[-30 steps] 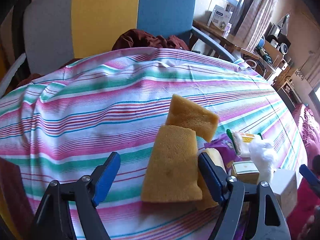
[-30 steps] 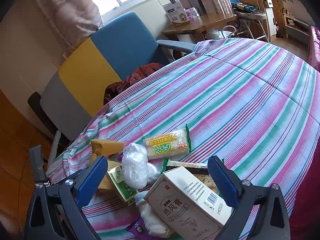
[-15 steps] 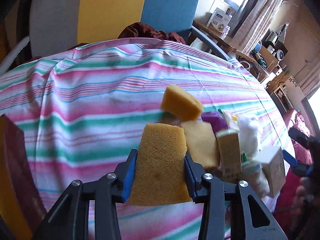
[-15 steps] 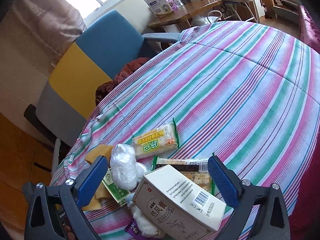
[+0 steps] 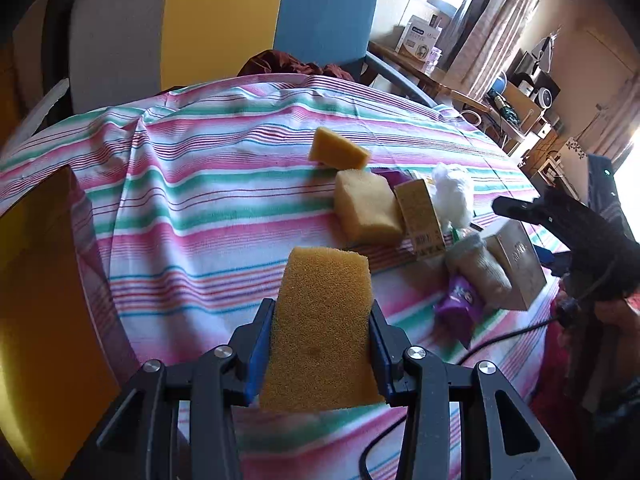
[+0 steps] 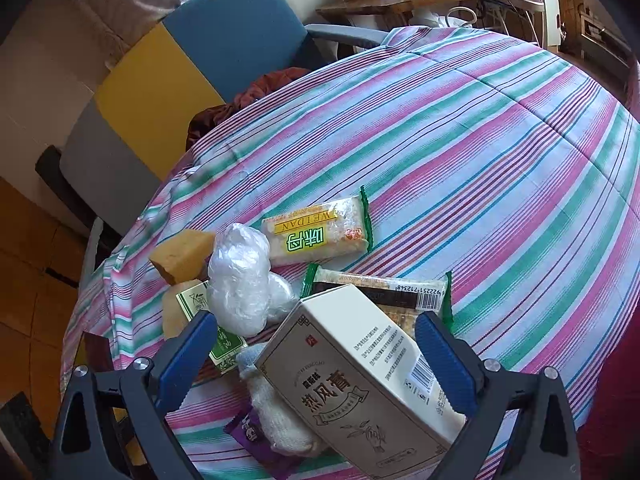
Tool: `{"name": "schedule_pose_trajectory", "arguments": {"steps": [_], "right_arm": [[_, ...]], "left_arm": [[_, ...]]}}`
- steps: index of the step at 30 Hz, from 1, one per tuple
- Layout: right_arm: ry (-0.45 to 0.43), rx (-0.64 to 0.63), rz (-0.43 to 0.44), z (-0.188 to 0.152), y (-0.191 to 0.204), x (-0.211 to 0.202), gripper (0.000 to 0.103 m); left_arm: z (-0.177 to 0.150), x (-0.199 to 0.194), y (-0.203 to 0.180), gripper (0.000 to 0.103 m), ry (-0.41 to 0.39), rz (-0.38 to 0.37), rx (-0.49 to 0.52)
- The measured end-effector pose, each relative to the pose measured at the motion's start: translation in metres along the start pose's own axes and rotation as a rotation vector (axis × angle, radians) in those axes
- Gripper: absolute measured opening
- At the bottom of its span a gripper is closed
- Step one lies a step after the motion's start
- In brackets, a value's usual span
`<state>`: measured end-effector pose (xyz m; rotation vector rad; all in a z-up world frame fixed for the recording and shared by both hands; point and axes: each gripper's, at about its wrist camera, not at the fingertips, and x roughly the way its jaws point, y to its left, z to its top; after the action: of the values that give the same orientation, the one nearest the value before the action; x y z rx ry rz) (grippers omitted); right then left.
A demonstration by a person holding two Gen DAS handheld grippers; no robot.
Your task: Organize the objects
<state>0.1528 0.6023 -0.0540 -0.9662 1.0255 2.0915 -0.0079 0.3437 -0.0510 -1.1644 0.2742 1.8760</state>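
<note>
My left gripper (image 5: 322, 344) is closed on a yellow sponge (image 5: 322, 328), with both blue pads pressing its sides, and it holds the sponge lifted above the striped surface (image 5: 208, 208). The lower edge of this sponge hides the gap between the pads, so I cannot see how deep it sits.

My right gripper (image 6: 316, 352) stands wide open around a cream medicine box (image 6: 360, 384), but the pads are not touching it. The bottom corner of the box is cut off by the frame edge.

The other things lie in one pile near the edge of the surface. Two more sponges are there: a wedge sponge (image 5: 338, 154) leaning on a block sponge (image 5: 366, 208). A white plastic bundle (image 6: 240, 276) covers part of a small green box (image 6: 224, 344), so its print is hard to read. A rice cracker pack (image 6: 316, 234) lies free behind it. A second snack pack (image 6: 380, 292) is half hidden under the medicine box. A white sock (image 6: 276, 412) and a purple wrapper (image 6: 256, 436) show only partly between my right gripper's fingers.
</note>
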Motion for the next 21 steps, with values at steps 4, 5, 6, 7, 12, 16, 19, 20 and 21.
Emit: {"name": "schedule_pose_trajectory", "arguments": {"steps": [4, 5, 6, 7, 12, 16, 19, 20, 21], "right_arm": [[-0.008, -0.041, -0.043, -0.003, 0.007, -0.003, 0.102], [-0.005, -0.052, -0.055, -0.003, 0.009, -0.004, 0.102], [-0.004, -0.063, -0.071, -0.004, 0.011, -0.005, 0.102], [-0.004, -0.074, -0.087, -0.004, 0.012, -0.007, 0.102], [0.026, -0.158, -0.170, -0.010, 0.017, -0.019, 0.101], [0.067, -0.208, -0.228, -0.019, 0.010, -0.020, 0.094], [0.106, -0.214, -0.270, -0.024, 0.004, -0.007, 0.085], [0.103, -0.202, -0.255, -0.024, 0.002, -0.005, 0.077], [0.089, -0.195, -0.245, -0.024, 0.001, -0.006, 0.060]], "left_arm": [[-0.014, -0.010, -0.007, 0.044, -0.011, 0.008, 0.032], [-0.017, -0.011, -0.009, 0.044, -0.012, 0.010, 0.039], [-0.020, -0.012, -0.011, 0.044, -0.012, 0.010, 0.044], [-0.023, -0.014, -0.012, 0.044, -0.011, 0.008, 0.048], [-0.034, -0.018, -0.014, 0.044, -0.009, -0.002, 0.065], [-0.039, -0.019, -0.013, 0.044, -0.005, -0.025, 0.054], [-0.042, -0.021, -0.015, 0.044, -0.007, -0.039, 0.053], [-0.043, -0.023, -0.016, 0.044, -0.010, -0.044, 0.054], [-0.043, -0.024, -0.016, 0.044, -0.013, -0.044, 0.056]]}}
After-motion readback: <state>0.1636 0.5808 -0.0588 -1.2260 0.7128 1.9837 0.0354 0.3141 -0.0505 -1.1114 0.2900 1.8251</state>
